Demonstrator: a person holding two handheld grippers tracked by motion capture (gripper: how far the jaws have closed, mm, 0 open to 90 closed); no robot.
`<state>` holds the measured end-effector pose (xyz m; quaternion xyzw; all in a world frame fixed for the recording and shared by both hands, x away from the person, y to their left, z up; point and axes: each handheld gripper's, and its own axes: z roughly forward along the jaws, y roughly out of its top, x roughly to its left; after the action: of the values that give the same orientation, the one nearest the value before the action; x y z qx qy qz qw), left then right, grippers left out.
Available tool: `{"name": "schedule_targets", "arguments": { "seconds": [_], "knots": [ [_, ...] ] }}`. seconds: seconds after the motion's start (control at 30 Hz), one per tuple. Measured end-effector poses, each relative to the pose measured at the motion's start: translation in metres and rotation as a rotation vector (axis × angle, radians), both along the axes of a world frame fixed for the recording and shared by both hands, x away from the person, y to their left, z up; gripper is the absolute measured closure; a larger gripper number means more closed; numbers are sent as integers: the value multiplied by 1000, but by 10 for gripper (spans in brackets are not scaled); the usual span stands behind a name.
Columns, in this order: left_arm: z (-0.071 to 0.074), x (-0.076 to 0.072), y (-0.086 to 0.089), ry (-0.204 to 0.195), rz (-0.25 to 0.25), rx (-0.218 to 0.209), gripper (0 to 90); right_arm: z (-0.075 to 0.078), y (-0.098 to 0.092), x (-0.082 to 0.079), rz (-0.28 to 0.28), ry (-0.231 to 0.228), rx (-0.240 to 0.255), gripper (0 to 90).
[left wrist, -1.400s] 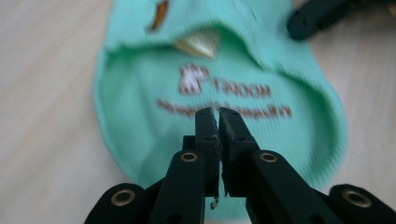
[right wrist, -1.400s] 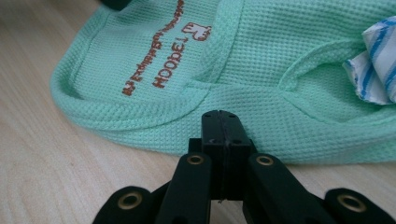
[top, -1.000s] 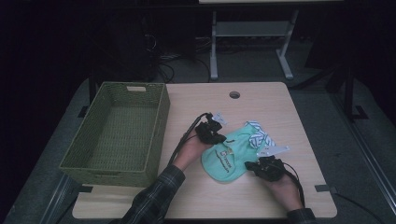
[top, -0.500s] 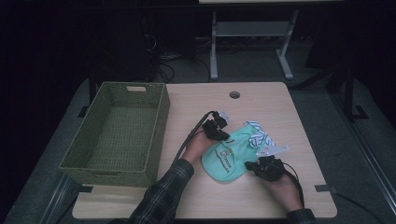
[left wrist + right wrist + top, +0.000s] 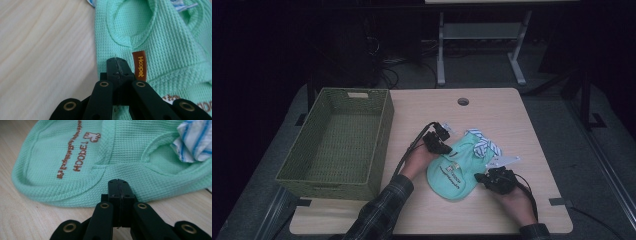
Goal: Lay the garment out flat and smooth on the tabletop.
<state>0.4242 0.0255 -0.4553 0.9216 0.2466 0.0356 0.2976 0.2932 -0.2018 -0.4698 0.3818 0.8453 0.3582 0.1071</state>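
Left gripper (image 5: 438,141), center of the high view, jaws closed and empty, tip touching the upper-left edge of the mint pet hoodie (image 5: 458,167) by its brown tag (image 5: 139,65). Hoodie lies flat on the surface (image 5: 492,107), long axis upper right to lower left. Right gripper (image 5: 493,178), jaws closed and empty, just off its lower-right hem. Both about equally near.

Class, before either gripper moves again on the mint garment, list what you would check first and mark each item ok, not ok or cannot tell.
1. Left gripper shut, at the mint garment edge: ok.
2. Right gripper shut, at the near hem: ok.
3. Fabric pinched in either one: cannot tell.
4. Striped cloth apart from both grippers: ok.
5. Woven basket empty: ok.
6. Garment flat on the table: ok.
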Motion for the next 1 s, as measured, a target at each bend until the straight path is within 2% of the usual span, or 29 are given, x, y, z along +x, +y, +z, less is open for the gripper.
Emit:
{"name": "schedule_targets", "arguments": {
  "seconds": [0.1, 0.13, 0.17, 0.2, 0.33, 0.4, 0.5, 0.57, 0.83, 0.9, 1.0],
  "knots": [
    [1, -7, 6, -1, -4, 13, 897, 1, -4, 2, 8, 4, -9, 896],
    [0, -9, 6, -2, 7, 3, 897, 1, -4, 2, 8, 4, -9, 896],
    [1, -11, 8, -6, -4, 18, 898, 1, -5, 2, 5, 11, -7, 896],
    [0, -15, 9, -2, 8, 4, 897, 1, -6, 3, 4, 11, -8, 895],
    [1, -25, 15, -4, -3, 18, 897, 1, -8, 3, 6, 4, -17, 895],
    [0, -32, 17, -10, 18, 7, 897, 2, -9, 3, 10, 1, -26, 895],
    [1, -40, 22, -5, 11, 7, 897, 2, -10, 4, 14, 1, -36, 896],
    [0, -47, 25, -3, 18, -9, 897, 3, -10, 5, 11, 2, -38, 896],
    [0, -77, 36, 14, -12, -12, 897, 4, -14, 6, 6, 3, -50, 898],
    [1, -82, 39, 7, -19, -3, 897, 4, -15, 5, -3, 6, -49, 899],
    [0, -87, 42, 7, -14, -19, 898, 4, -16, 5, 0, 8, -49, 898]
  ]
}}
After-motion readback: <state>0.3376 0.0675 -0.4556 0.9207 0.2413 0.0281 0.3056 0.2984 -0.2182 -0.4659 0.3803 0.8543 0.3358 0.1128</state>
